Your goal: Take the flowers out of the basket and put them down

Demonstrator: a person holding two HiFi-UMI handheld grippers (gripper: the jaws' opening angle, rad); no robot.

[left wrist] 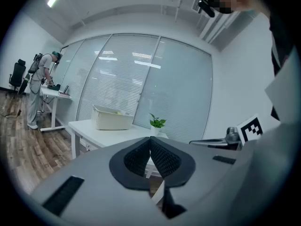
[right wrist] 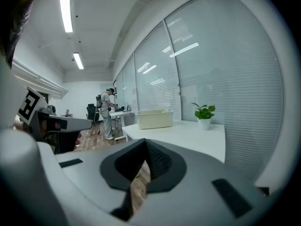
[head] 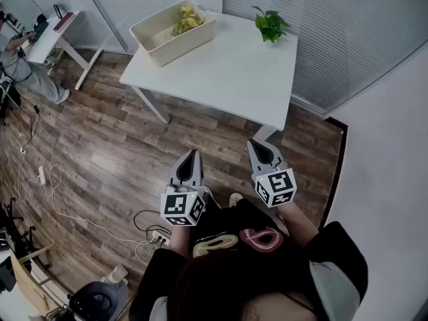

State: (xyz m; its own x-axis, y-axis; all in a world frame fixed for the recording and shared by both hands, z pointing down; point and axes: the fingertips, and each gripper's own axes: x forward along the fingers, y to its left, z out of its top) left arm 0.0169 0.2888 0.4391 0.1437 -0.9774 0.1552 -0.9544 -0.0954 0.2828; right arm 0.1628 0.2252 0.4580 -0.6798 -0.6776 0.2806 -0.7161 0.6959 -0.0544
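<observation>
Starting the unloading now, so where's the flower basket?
In the head view, the basket sits on the far left corner of the white table, flowers inside, across from the potted plant.

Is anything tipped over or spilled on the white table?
No, nothing stands out. The basket sits upright near one corner of the table with the flowers inside it. The little potted plant stands upright at another corner. Nothing is spilled.
</observation>
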